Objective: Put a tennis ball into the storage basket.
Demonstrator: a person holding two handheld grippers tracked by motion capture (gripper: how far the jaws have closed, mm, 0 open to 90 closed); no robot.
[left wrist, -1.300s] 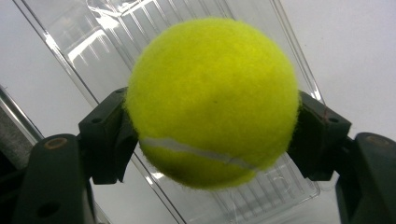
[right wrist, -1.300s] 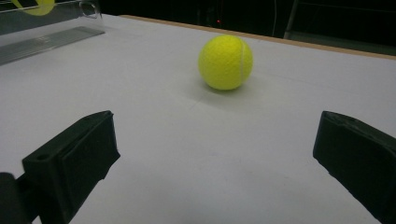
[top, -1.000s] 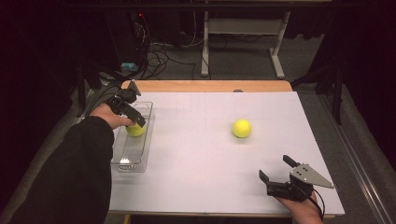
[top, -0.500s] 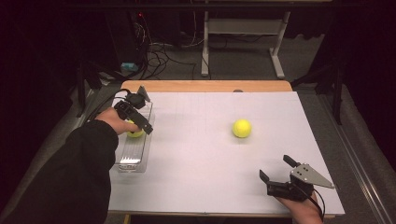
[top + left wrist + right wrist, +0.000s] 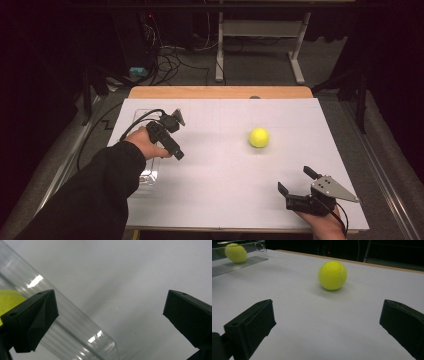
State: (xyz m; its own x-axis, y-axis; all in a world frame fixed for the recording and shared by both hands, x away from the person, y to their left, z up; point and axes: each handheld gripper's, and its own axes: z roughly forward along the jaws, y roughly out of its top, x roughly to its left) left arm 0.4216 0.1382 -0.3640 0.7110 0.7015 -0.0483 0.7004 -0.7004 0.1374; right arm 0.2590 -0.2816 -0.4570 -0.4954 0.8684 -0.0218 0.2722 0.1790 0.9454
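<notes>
One tennis ball [image 5: 235, 253] now lies inside the clear tray [image 5: 150, 176] at the table's left edge, where a second ago the left tongs [image 5: 172, 142] were lowered over it. Those tongs have since lifted out and swung toward the middle of the table [image 5: 215, 165], jaws spread and empty, so that ball looks delivered. The second ball [image 5: 259, 137] sits loose right of centre, probably next. The right tongs [image 5: 295, 182] rest near the front edge, jaws spread wide. No brand or writing is legible anywhere
</notes>
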